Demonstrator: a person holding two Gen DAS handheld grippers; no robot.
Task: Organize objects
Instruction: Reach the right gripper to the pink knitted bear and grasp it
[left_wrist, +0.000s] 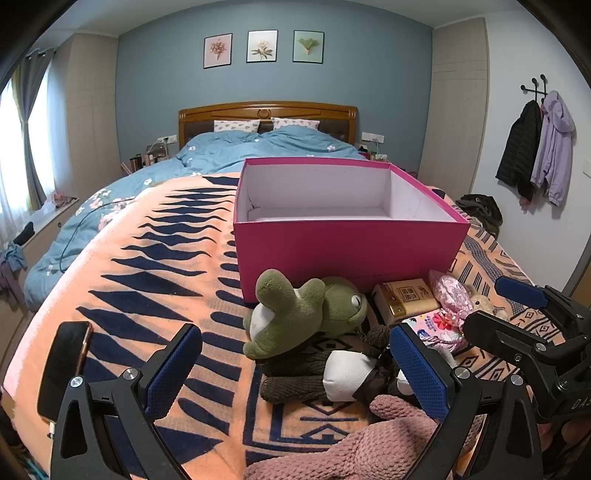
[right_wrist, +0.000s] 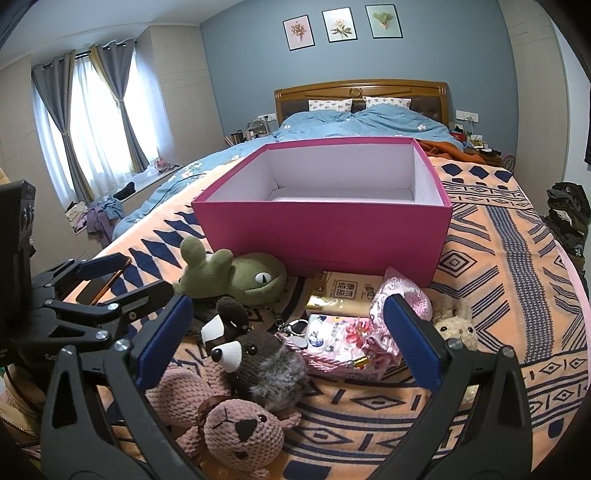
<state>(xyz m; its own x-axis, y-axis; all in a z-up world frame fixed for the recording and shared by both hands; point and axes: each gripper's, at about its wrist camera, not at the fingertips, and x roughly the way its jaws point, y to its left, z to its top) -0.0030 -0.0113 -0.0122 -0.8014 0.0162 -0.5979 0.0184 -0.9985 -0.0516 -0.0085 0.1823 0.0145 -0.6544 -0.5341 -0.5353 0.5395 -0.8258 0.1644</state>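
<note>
**Q:** Where do the toys lie?

**A:** A green plush frog (right_wrist: 236, 275), brown knitted dog (right_wrist: 255, 354) and pink crocheted bear (right_wrist: 236, 432) lie on the bed just before the empty magenta cardboard box (right_wrist: 325, 236), likely their destination.

**Q:** And your hand-held grippers?

**A:** My left hand-held gripper (left_wrist: 295, 369) and right hand-held gripper (right_wrist: 288, 339) hover with jaws wide, holding nothing.

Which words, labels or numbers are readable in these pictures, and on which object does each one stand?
"DA": white letters on the right gripper's black body, cut off at the picture's edge.
Gold tissue pack: large Chinese characters, too blurred to read surely.
Pink tissue pack: blue print, too small to read.
Pink box: a faint line of print low on its front, unreadable.
</note>
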